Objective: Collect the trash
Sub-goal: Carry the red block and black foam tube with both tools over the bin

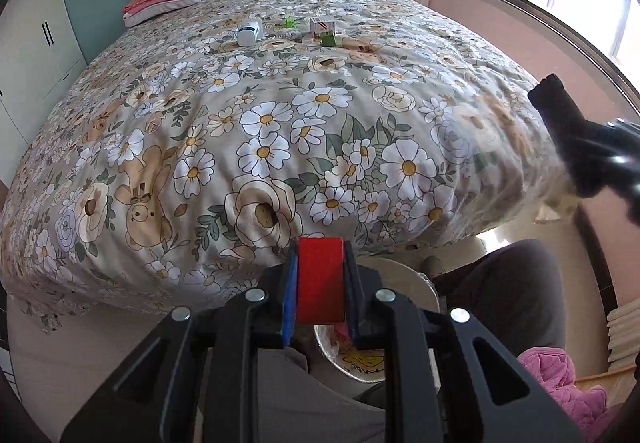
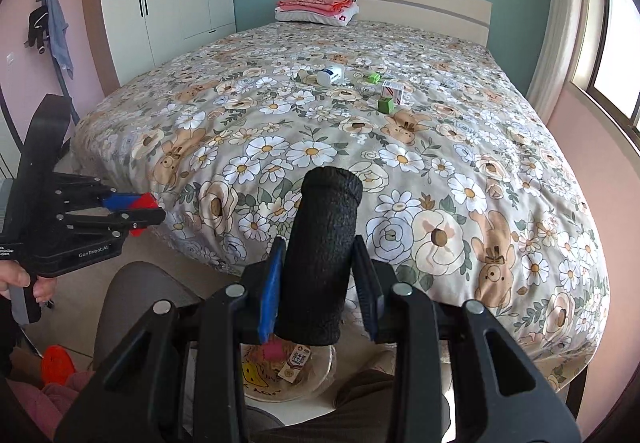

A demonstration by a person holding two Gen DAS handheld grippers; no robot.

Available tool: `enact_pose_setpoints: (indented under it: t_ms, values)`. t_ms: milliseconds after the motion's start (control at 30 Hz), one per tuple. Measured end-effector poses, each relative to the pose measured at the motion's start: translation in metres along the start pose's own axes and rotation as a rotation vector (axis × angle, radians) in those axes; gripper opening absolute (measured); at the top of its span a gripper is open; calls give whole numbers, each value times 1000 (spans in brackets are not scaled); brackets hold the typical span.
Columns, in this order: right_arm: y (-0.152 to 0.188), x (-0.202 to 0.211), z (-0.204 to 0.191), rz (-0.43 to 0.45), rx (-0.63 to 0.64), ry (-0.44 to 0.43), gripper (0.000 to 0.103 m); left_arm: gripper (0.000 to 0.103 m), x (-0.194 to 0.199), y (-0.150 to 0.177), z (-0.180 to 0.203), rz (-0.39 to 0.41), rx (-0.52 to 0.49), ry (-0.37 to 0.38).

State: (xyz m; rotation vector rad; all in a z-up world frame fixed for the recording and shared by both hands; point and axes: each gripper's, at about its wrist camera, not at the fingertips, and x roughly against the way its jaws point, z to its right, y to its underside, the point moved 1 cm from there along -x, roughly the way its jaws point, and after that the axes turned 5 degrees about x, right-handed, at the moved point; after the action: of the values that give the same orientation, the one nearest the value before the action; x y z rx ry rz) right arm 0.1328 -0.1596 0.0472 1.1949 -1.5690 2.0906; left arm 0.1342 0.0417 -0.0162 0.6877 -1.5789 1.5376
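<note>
Both loads hang right over the bin (image 2: 320,375) below: left gripper (image 1: 320,283) clamps a red block (image 1: 320,279), right gripper (image 2: 320,283) clamps an upright black roll (image 2: 320,255); more trash (image 2: 390,91) lies far up the bed (image 2: 440,171)

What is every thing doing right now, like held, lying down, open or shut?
left gripper: shut on red block, above the bin.
right gripper: shut on black roll.
trash bin: open, wrappers inside.
white bottle: lying on its side on the bed.
striped box: resting on the bed.
green cube: resting on the bed.
</note>
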Motion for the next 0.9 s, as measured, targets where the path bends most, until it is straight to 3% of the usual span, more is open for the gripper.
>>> enact_pose_setpoints:
  t_ms: [233, 600, 900]
  values:
    - [45, -58, -13, -153, -20, -73, 35, 22, -61, 35, 7, -152, 13, 45]
    - [110, -143, -25, -374, -84, -148, 35, 22, -144, 70, 12, -326, 64, 94]
    - [159, -213, -41, -549, -122, -205, 35, 22, -215, 100, 15, -473, 154, 143]
